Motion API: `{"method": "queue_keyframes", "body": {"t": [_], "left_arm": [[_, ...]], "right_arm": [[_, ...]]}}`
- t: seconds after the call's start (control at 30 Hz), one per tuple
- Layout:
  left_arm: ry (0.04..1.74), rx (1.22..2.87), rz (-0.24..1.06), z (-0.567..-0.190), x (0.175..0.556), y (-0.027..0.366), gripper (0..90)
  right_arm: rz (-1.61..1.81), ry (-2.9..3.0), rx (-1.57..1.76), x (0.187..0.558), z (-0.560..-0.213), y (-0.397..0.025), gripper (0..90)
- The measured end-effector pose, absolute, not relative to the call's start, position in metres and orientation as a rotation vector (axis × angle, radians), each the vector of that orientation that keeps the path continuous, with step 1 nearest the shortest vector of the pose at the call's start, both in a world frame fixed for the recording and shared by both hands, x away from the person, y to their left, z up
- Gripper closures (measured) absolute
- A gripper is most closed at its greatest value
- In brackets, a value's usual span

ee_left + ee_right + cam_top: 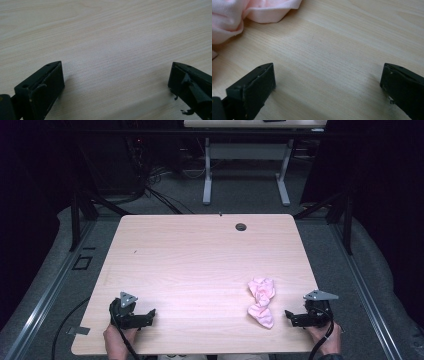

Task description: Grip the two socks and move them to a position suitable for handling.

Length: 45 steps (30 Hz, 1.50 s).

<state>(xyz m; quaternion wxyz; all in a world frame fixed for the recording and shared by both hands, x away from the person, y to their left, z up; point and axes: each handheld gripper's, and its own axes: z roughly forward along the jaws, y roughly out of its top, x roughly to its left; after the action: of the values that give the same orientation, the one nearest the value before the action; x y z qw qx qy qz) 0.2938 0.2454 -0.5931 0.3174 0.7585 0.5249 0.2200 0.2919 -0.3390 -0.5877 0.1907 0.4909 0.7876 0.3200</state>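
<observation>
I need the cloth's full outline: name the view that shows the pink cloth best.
The high view: the whole crumpled pink cloth lies on the table. The right gripper view catches just one edge of it; the left gripper view faces bare wood.

Overhead light is brightening the tabletop while its surroundings are sinking into darkness, and soft shadows are pooling beneath blurred jaws.
</observation>
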Motion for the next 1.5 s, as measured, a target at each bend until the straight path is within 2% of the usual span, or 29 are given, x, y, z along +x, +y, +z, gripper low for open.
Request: {"method": "queue_keyframes", "body": {"t": [0.2,0.43,0.47,0.53,0.57,0.73,0.8,0.83,0.87,0.9,0.93,1.0,1.07,1.1,1.2,1.33,1.5], "left_arm": [[1.382,1.996,0.579,-0.593,0.294,0.245,0.1],[1.384,1.996,0.58,-0.593,0.294,0.245,0.1],[1.387,1.994,0.58,-0.593,0.294,0.245,0.1],[1.388,1.993,0.58,-0.593,0.294,0.245,0.1],[1.387,1.993,0.58,-0.593,0.294,0.245,0.1],[1.388,1.993,0.581,-0.593,0.294,0.245,0.2],[1.388,1.993,0.581,-0.593,0.294,0.245,0.2],[1.388,1.993,0.581,-0.593,0.294,0.245,0.2],[1.388,1.994,0.581,-0.593,0.294,0.246,0.2],[1.388,1.994,0.581,-0.593,0.294,0.246,0.2],[1.389,1.993,0.581,-0.593,0.294,0.246,0.2],[1.39,1.992,0.582,-0.593,0.294,0.246,0.2],[1.392,1.99,0.583,-0.593,0.294,0.246,0.2],[1.392,1.99,0.583,-0.593,0.294,0.246,0.2],[1.395,1.99,0.582,-0.593,0.294,0.246,0.2],[1.397,1.989,0.582,-0.593,0.294,0.246,0.2],[1.398,1.99,0.581,-0.593,0.294,0.246,0.2]], "right_arm": [[0.963,2.212,1.388,0.288,-0.582,-0.338,0.9],[1.089,2.233,1.259,0.273,-0.544,-0.309,4.9],[1.112,2.259,1.202,0.27,-0.534,-0.297,9.4],[1.125,2.271,1.182,0.27,-0.532,-0.291,10.5],[1.119,2.3,1.128,0.27,-0.527,-0.278,14.7],[1.056,2.39,1.046,0.278,-0.532,-0.247,21.7],[1.005,2.43,1.05,0.284,-0.543,-0.239,29.1],[0.99,2.441,1.052,0.285,-0.546,-0.237,30.0],[0.963,2.459,1.065,0.287,-0.554,-0.233,38.8],[0.963,2.459,1.065,0.287,-0.554,-0.233,38.8],[0.945,2.472,1.076,0.287,-0.559,-0.231,45.9],[0.942,2.486,1.078,0.287,-0.561,-0.23,47.9],[0.921,2.507,1.073,0.286,-0.567,-0.227,55.3],[0.921,2.507,1.073,0.286,-0.567,-0.227,55.3],[0.939,2.506,1.077,0.284,-0.569,-0.226,62.5],[0.996,2.517,1.08,0.282,-0.572,-0.227,77.8],[1.021,2.507,1.096,0.281,-0.571,-0.228,80.9]]}}
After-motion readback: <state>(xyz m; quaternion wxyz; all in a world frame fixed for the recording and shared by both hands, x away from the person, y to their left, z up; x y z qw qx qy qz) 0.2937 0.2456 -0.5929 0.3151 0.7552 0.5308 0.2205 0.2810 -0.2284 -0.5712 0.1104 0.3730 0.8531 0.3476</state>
